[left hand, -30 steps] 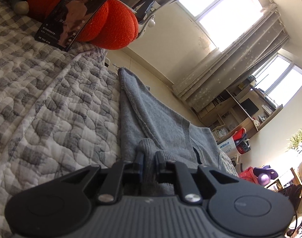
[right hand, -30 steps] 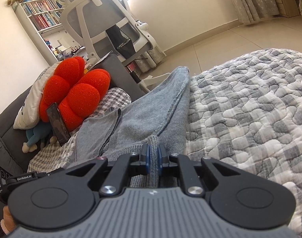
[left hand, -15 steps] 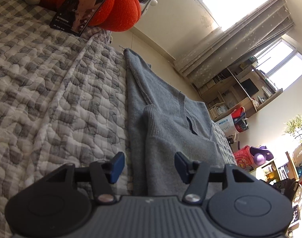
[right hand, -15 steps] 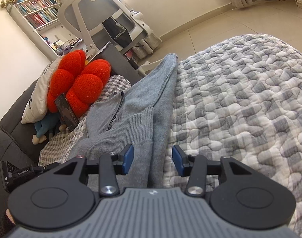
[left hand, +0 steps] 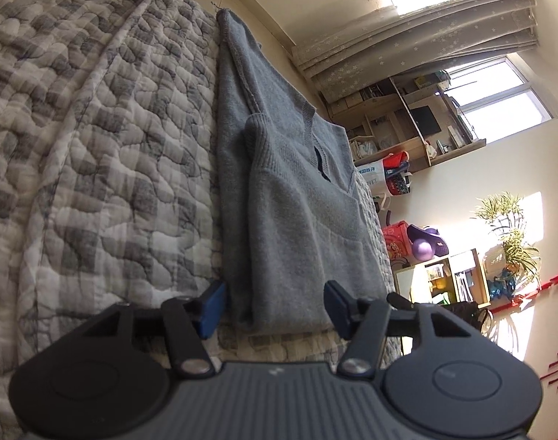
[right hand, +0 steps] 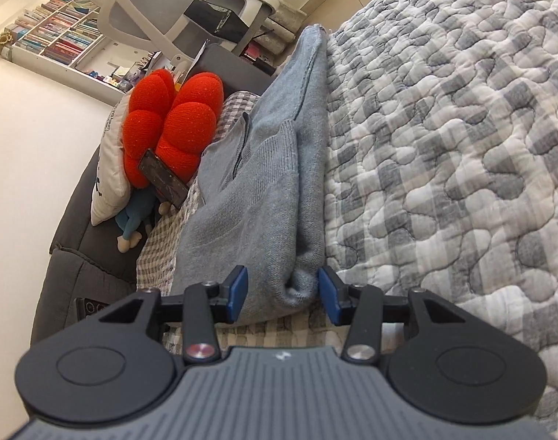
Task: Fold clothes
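In the left wrist view, our left gripper [left hand: 273, 306] has just released the soft grey knitted sweater [left hand: 300, 227]; its jaws stand spread, and a fold lies finished along the grey checked quilted bedspread [left hand: 95, 168] edge. In the right wrist view, our right gripper [right hand: 282, 295] likewise gapes, straddling the ribbed sweater's [right hand: 257, 216] rounded near corner.

**Folded sweater on a quilted bed, a gripper at each near corner**

A sweater [left hand: 297, 198] lies folded lengthwise on a quilt [left hand: 95, 139], stretching away from both cameras. The left gripper [left hand: 275, 306] and right gripper [right hand: 282, 295] each sit at its near end, jaws apart, fabric between them. Left of the sweater in the right view, a cushion [right hand: 169, 121] rests on a sofa [right hand: 77, 249]; an office chair [right hand: 176, 11] stands behind.
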Demonstrator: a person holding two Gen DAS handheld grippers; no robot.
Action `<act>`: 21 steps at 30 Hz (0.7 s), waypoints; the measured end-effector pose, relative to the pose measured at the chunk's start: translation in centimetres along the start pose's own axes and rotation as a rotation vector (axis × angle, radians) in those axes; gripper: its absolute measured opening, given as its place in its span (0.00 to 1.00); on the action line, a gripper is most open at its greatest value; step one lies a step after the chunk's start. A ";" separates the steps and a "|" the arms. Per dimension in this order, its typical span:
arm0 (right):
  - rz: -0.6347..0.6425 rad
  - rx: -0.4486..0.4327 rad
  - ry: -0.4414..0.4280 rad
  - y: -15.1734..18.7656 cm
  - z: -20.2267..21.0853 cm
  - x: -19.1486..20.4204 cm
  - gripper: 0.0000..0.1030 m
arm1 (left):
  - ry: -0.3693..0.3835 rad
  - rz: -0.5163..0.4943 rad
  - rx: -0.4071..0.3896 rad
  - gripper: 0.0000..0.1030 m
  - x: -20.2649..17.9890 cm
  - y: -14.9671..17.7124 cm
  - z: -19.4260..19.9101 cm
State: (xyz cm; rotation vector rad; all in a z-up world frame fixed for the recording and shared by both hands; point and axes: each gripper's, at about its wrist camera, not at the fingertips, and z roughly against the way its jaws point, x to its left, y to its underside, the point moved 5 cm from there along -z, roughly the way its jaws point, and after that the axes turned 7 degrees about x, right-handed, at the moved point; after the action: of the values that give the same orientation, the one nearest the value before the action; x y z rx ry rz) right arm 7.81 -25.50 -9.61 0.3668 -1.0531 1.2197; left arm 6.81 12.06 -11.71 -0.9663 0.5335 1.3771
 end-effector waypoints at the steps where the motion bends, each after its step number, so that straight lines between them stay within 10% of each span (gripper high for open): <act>1: -0.001 -0.002 -0.007 0.0 -0.2 0.0 0.46 | -0.002 -0.016 -0.001 0.57 -0.2 0.1 -0.2; 10: 0.023 -0.021 0.010 0.4 -0.4 -0.1 0.18 | -0.077 -0.037 -0.072 0.11 -0.2 0.4 -0.5; 21: -0.001 -0.049 -0.089 1.3 2.0 1.3 0.14 | -0.072 -0.029 -0.133 0.07 -2.4 1.4 1.8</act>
State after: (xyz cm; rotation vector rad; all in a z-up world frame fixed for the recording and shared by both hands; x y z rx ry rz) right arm 5.73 -25.70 -7.91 0.3860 -1.1573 1.1834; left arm 4.65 12.05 -9.22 -1.0235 0.3759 1.4295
